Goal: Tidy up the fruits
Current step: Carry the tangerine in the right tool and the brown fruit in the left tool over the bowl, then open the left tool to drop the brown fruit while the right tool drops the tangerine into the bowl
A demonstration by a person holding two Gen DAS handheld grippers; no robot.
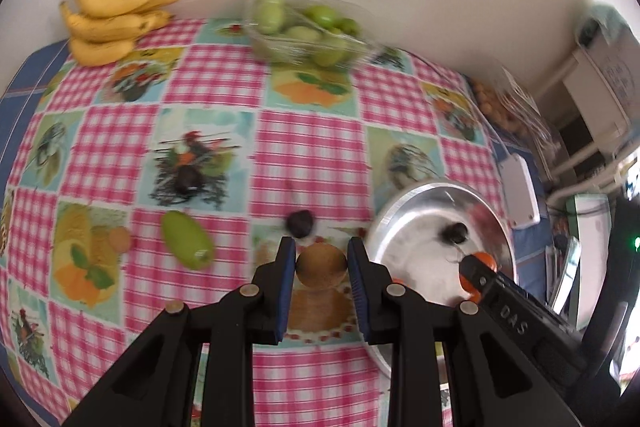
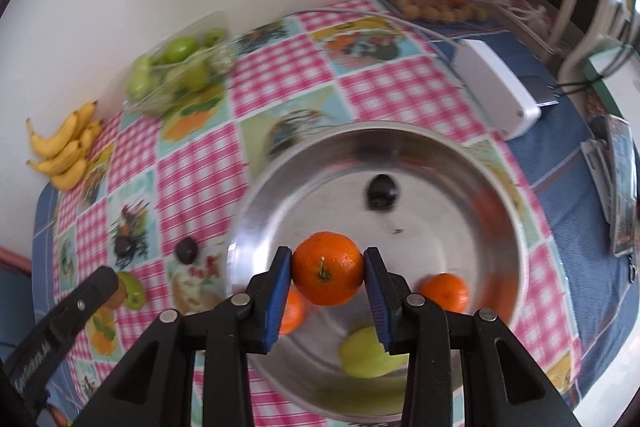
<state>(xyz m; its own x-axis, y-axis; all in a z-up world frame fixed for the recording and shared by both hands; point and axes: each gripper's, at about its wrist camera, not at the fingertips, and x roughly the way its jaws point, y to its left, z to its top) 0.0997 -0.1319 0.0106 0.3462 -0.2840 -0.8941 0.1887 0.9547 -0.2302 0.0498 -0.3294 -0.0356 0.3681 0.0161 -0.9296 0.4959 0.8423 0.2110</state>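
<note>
- Step in hand: carrying fruit to the wide shiny metal bowl (image 2: 400, 155) on the checked-cloth worktop (image 1: 200, 131).
- Right gripper (image 2: 327, 277) clamped on a round orange mandarin (image 2: 327, 273), above the bowl's near side.
- Left gripper (image 1: 321, 261) clamped on a brown fuzzy kiwi (image 1: 321, 263), over the cloth just beside the bowl rim.
- Next, probably: lower, part the pads over a free spot, clear of the fruit already inside.
- Hard to make out: blurred dark fruit (image 2: 382, 189) in the bowl; bowl's near rim cut off.

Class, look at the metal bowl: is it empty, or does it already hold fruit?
Not empty. Inside the metal bowl lie a dark plum, a tangerine and a green fruit.
</note>
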